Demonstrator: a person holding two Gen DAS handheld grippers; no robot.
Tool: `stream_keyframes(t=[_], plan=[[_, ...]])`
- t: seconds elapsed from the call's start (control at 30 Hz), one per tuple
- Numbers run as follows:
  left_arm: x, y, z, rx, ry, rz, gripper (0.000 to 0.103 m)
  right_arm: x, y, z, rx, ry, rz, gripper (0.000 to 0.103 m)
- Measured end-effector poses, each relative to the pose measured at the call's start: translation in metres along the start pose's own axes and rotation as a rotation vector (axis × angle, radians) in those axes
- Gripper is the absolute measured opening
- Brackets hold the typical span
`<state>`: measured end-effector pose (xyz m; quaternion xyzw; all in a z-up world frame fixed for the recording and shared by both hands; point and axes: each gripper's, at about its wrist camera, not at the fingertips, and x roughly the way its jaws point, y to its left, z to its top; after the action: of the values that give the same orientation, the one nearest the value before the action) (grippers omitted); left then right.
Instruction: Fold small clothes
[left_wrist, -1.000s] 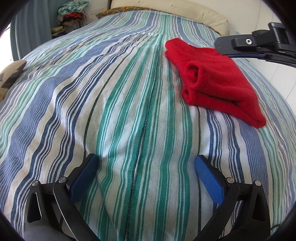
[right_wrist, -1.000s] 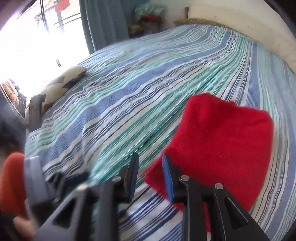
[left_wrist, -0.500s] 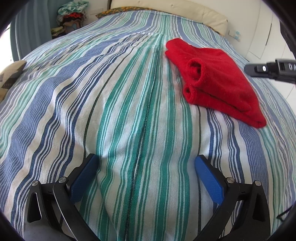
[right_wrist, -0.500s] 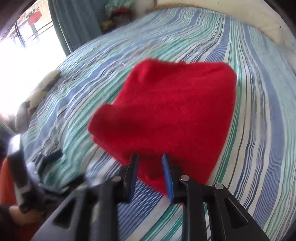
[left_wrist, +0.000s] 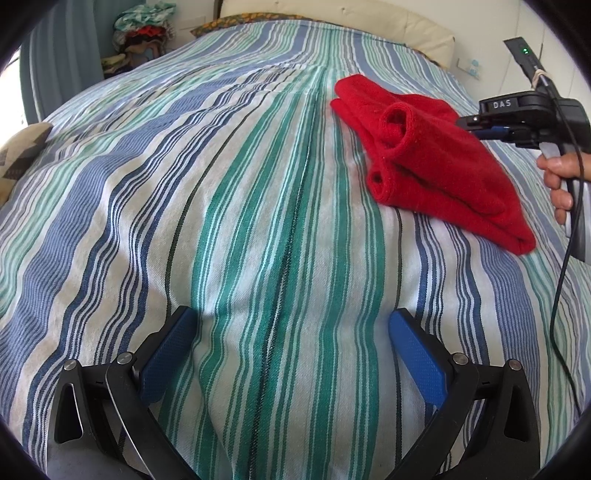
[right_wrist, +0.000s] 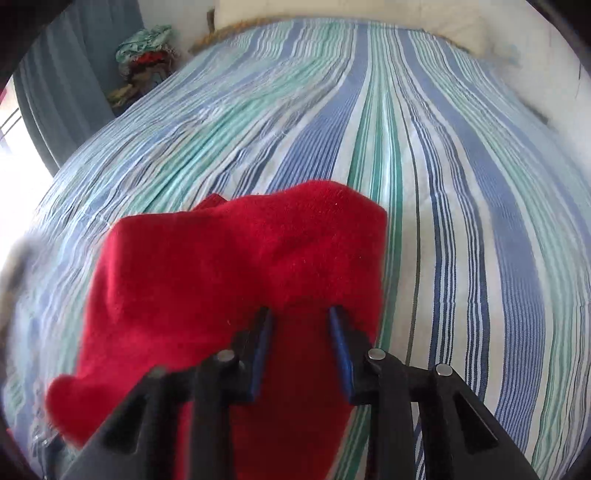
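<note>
A folded red garment (left_wrist: 432, 162) lies on the striped bedsheet (left_wrist: 258, 221), to the right of the middle. In the right wrist view it (right_wrist: 221, 273) fills the lower left. My left gripper (left_wrist: 291, 336) is wide open and empty, low over bare sheet, well short of the garment. My right gripper (right_wrist: 300, 317) hovers over the garment's near edge, jaws a small gap apart with nothing between them. It also shows in the left wrist view (left_wrist: 465, 123), at the garment's right side.
A patterned cushion (left_wrist: 18, 155) lies at the bed's left edge. A pile of clothes (left_wrist: 142, 31) sits beyond the far left corner by a blue curtain (right_wrist: 66, 92). A cream headboard (left_wrist: 351, 14) runs along the far end. A cable (left_wrist: 565, 280) hangs from the right gripper.
My right gripper has swung round to point along the bed and now sits over the garment's edge, still nearly closed. My left gripper has not moved.
</note>
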<state>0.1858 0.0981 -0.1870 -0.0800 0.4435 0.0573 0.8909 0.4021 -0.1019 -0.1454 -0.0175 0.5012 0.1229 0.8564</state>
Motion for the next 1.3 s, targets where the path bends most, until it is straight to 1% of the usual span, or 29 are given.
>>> stream_keyframes(t=[0.1,0.17,0.2,0.23,0.27,0.3,0.33,0.4,0.47,0.53,0.63,0.8,0.9,0.93,0.97,1.0,1.07,1.1,1.13,1.17,1.2,1.3], plan=[[0.0,0.0,0.0,0.001,0.001,0.003,0.103,-0.047,0.013,-0.019,-0.077,-0.082,0.036,0.034],[0.0,-0.001,0.0,0.002,0.002,0.006,0.103,-0.069,0.023,-0.047,-0.138,-0.089,0.068,0.046],[0.0,-0.001,0.001,0.002,0.002,0.007,0.103,-0.071,0.027,-0.065,-0.157,-0.064,0.083,0.048],[0.0,-0.001,0.001,0.002,0.002,0.006,0.103,-0.066,0.029,-0.084,-0.17,-0.015,0.088,0.05],[0.0,-0.001,0.0,0.002,0.002,0.005,0.103,-0.055,0.033,-0.1,-0.184,0.049,0.077,0.05],[-0.001,-0.001,0.0,0.0,0.0,0.004,0.103,-0.049,0.032,-0.118,-0.187,0.088,0.057,0.05],[-0.002,0.0,-0.001,-0.001,-0.002,0.002,0.103,-0.054,0.027,-0.131,-0.149,0.07,0.062,0.05],[-0.002,0.0,-0.001,-0.003,-0.004,0.0,0.103,-0.078,0.021,-0.146,-0.044,0.022,0.082,0.054],[-0.001,0.0,-0.001,0.001,-0.001,0.006,0.103,-0.105,0.019,-0.16,0.014,-0.037,0.077,0.067],[-0.002,-0.002,-0.001,0.003,-0.001,0.011,0.103,-0.125,0.02,-0.173,0.034,-0.083,0.058,0.071],[-0.002,-0.002,-0.002,0.0,-0.002,0.01,0.103,-0.137,0.021,-0.19,0.035,-0.08,0.052,0.071],[-0.002,-0.003,-0.002,0.003,0.002,0.018,0.103,-0.135,0.008,-0.215,0.046,-0.029,0.031,0.071],[-0.003,-0.004,-0.001,0.002,0.006,0.017,0.103,-0.138,0.0,-0.221,0.063,-0.033,0.024,0.071],[-0.003,-0.002,0.001,-0.005,0.025,0.004,0.103,-0.137,0.0,-0.221,0.062,-0.031,0.023,0.071],[-0.005,0.002,0.006,-0.027,0.056,-0.025,0.102,-0.138,-0.001,-0.222,0.062,-0.028,0.026,0.071],[-0.01,0.01,0.014,-0.086,0.074,-0.085,0.101,-0.137,-0.002,-0.22,0.063,-0.025,0.03,0.071],[-0.025,0.033,0.032,-0.274,0.041,-0.31,0.101,-0.137,-0.005,-0.215,0.07,-0.023,0.049,0.071],[-0.03,0.041,0.044,-0.338,0.016,-0.388,0.101,-0.136,-0.008,-0.21,0.078,-0.027,0.062,0.071],[-0.034,0.043,0.058,-0.361,-0.005,-0.416,0.102,-0.136,-0.011,-0.205,0.091,-0.035,0.076,0.073],[-0.033,0.042,0.073,-0.355,-0.019,-0.421,0.102,-0.134,-0.014,-0.197,0.11,-0.042,0.095,0.077],[-0.028,0.038,0.089,-0.332,-0.019,-0.423,0.102,-0.131,-0.018,-0.187,0.135,-0.05,0.12,0.079],[0.008,0.02,0.128,-0.264,0.052,-0.43,0.102,-0.117,-0.031,-0.149,0.222,-0.076,0.199,0.081]])
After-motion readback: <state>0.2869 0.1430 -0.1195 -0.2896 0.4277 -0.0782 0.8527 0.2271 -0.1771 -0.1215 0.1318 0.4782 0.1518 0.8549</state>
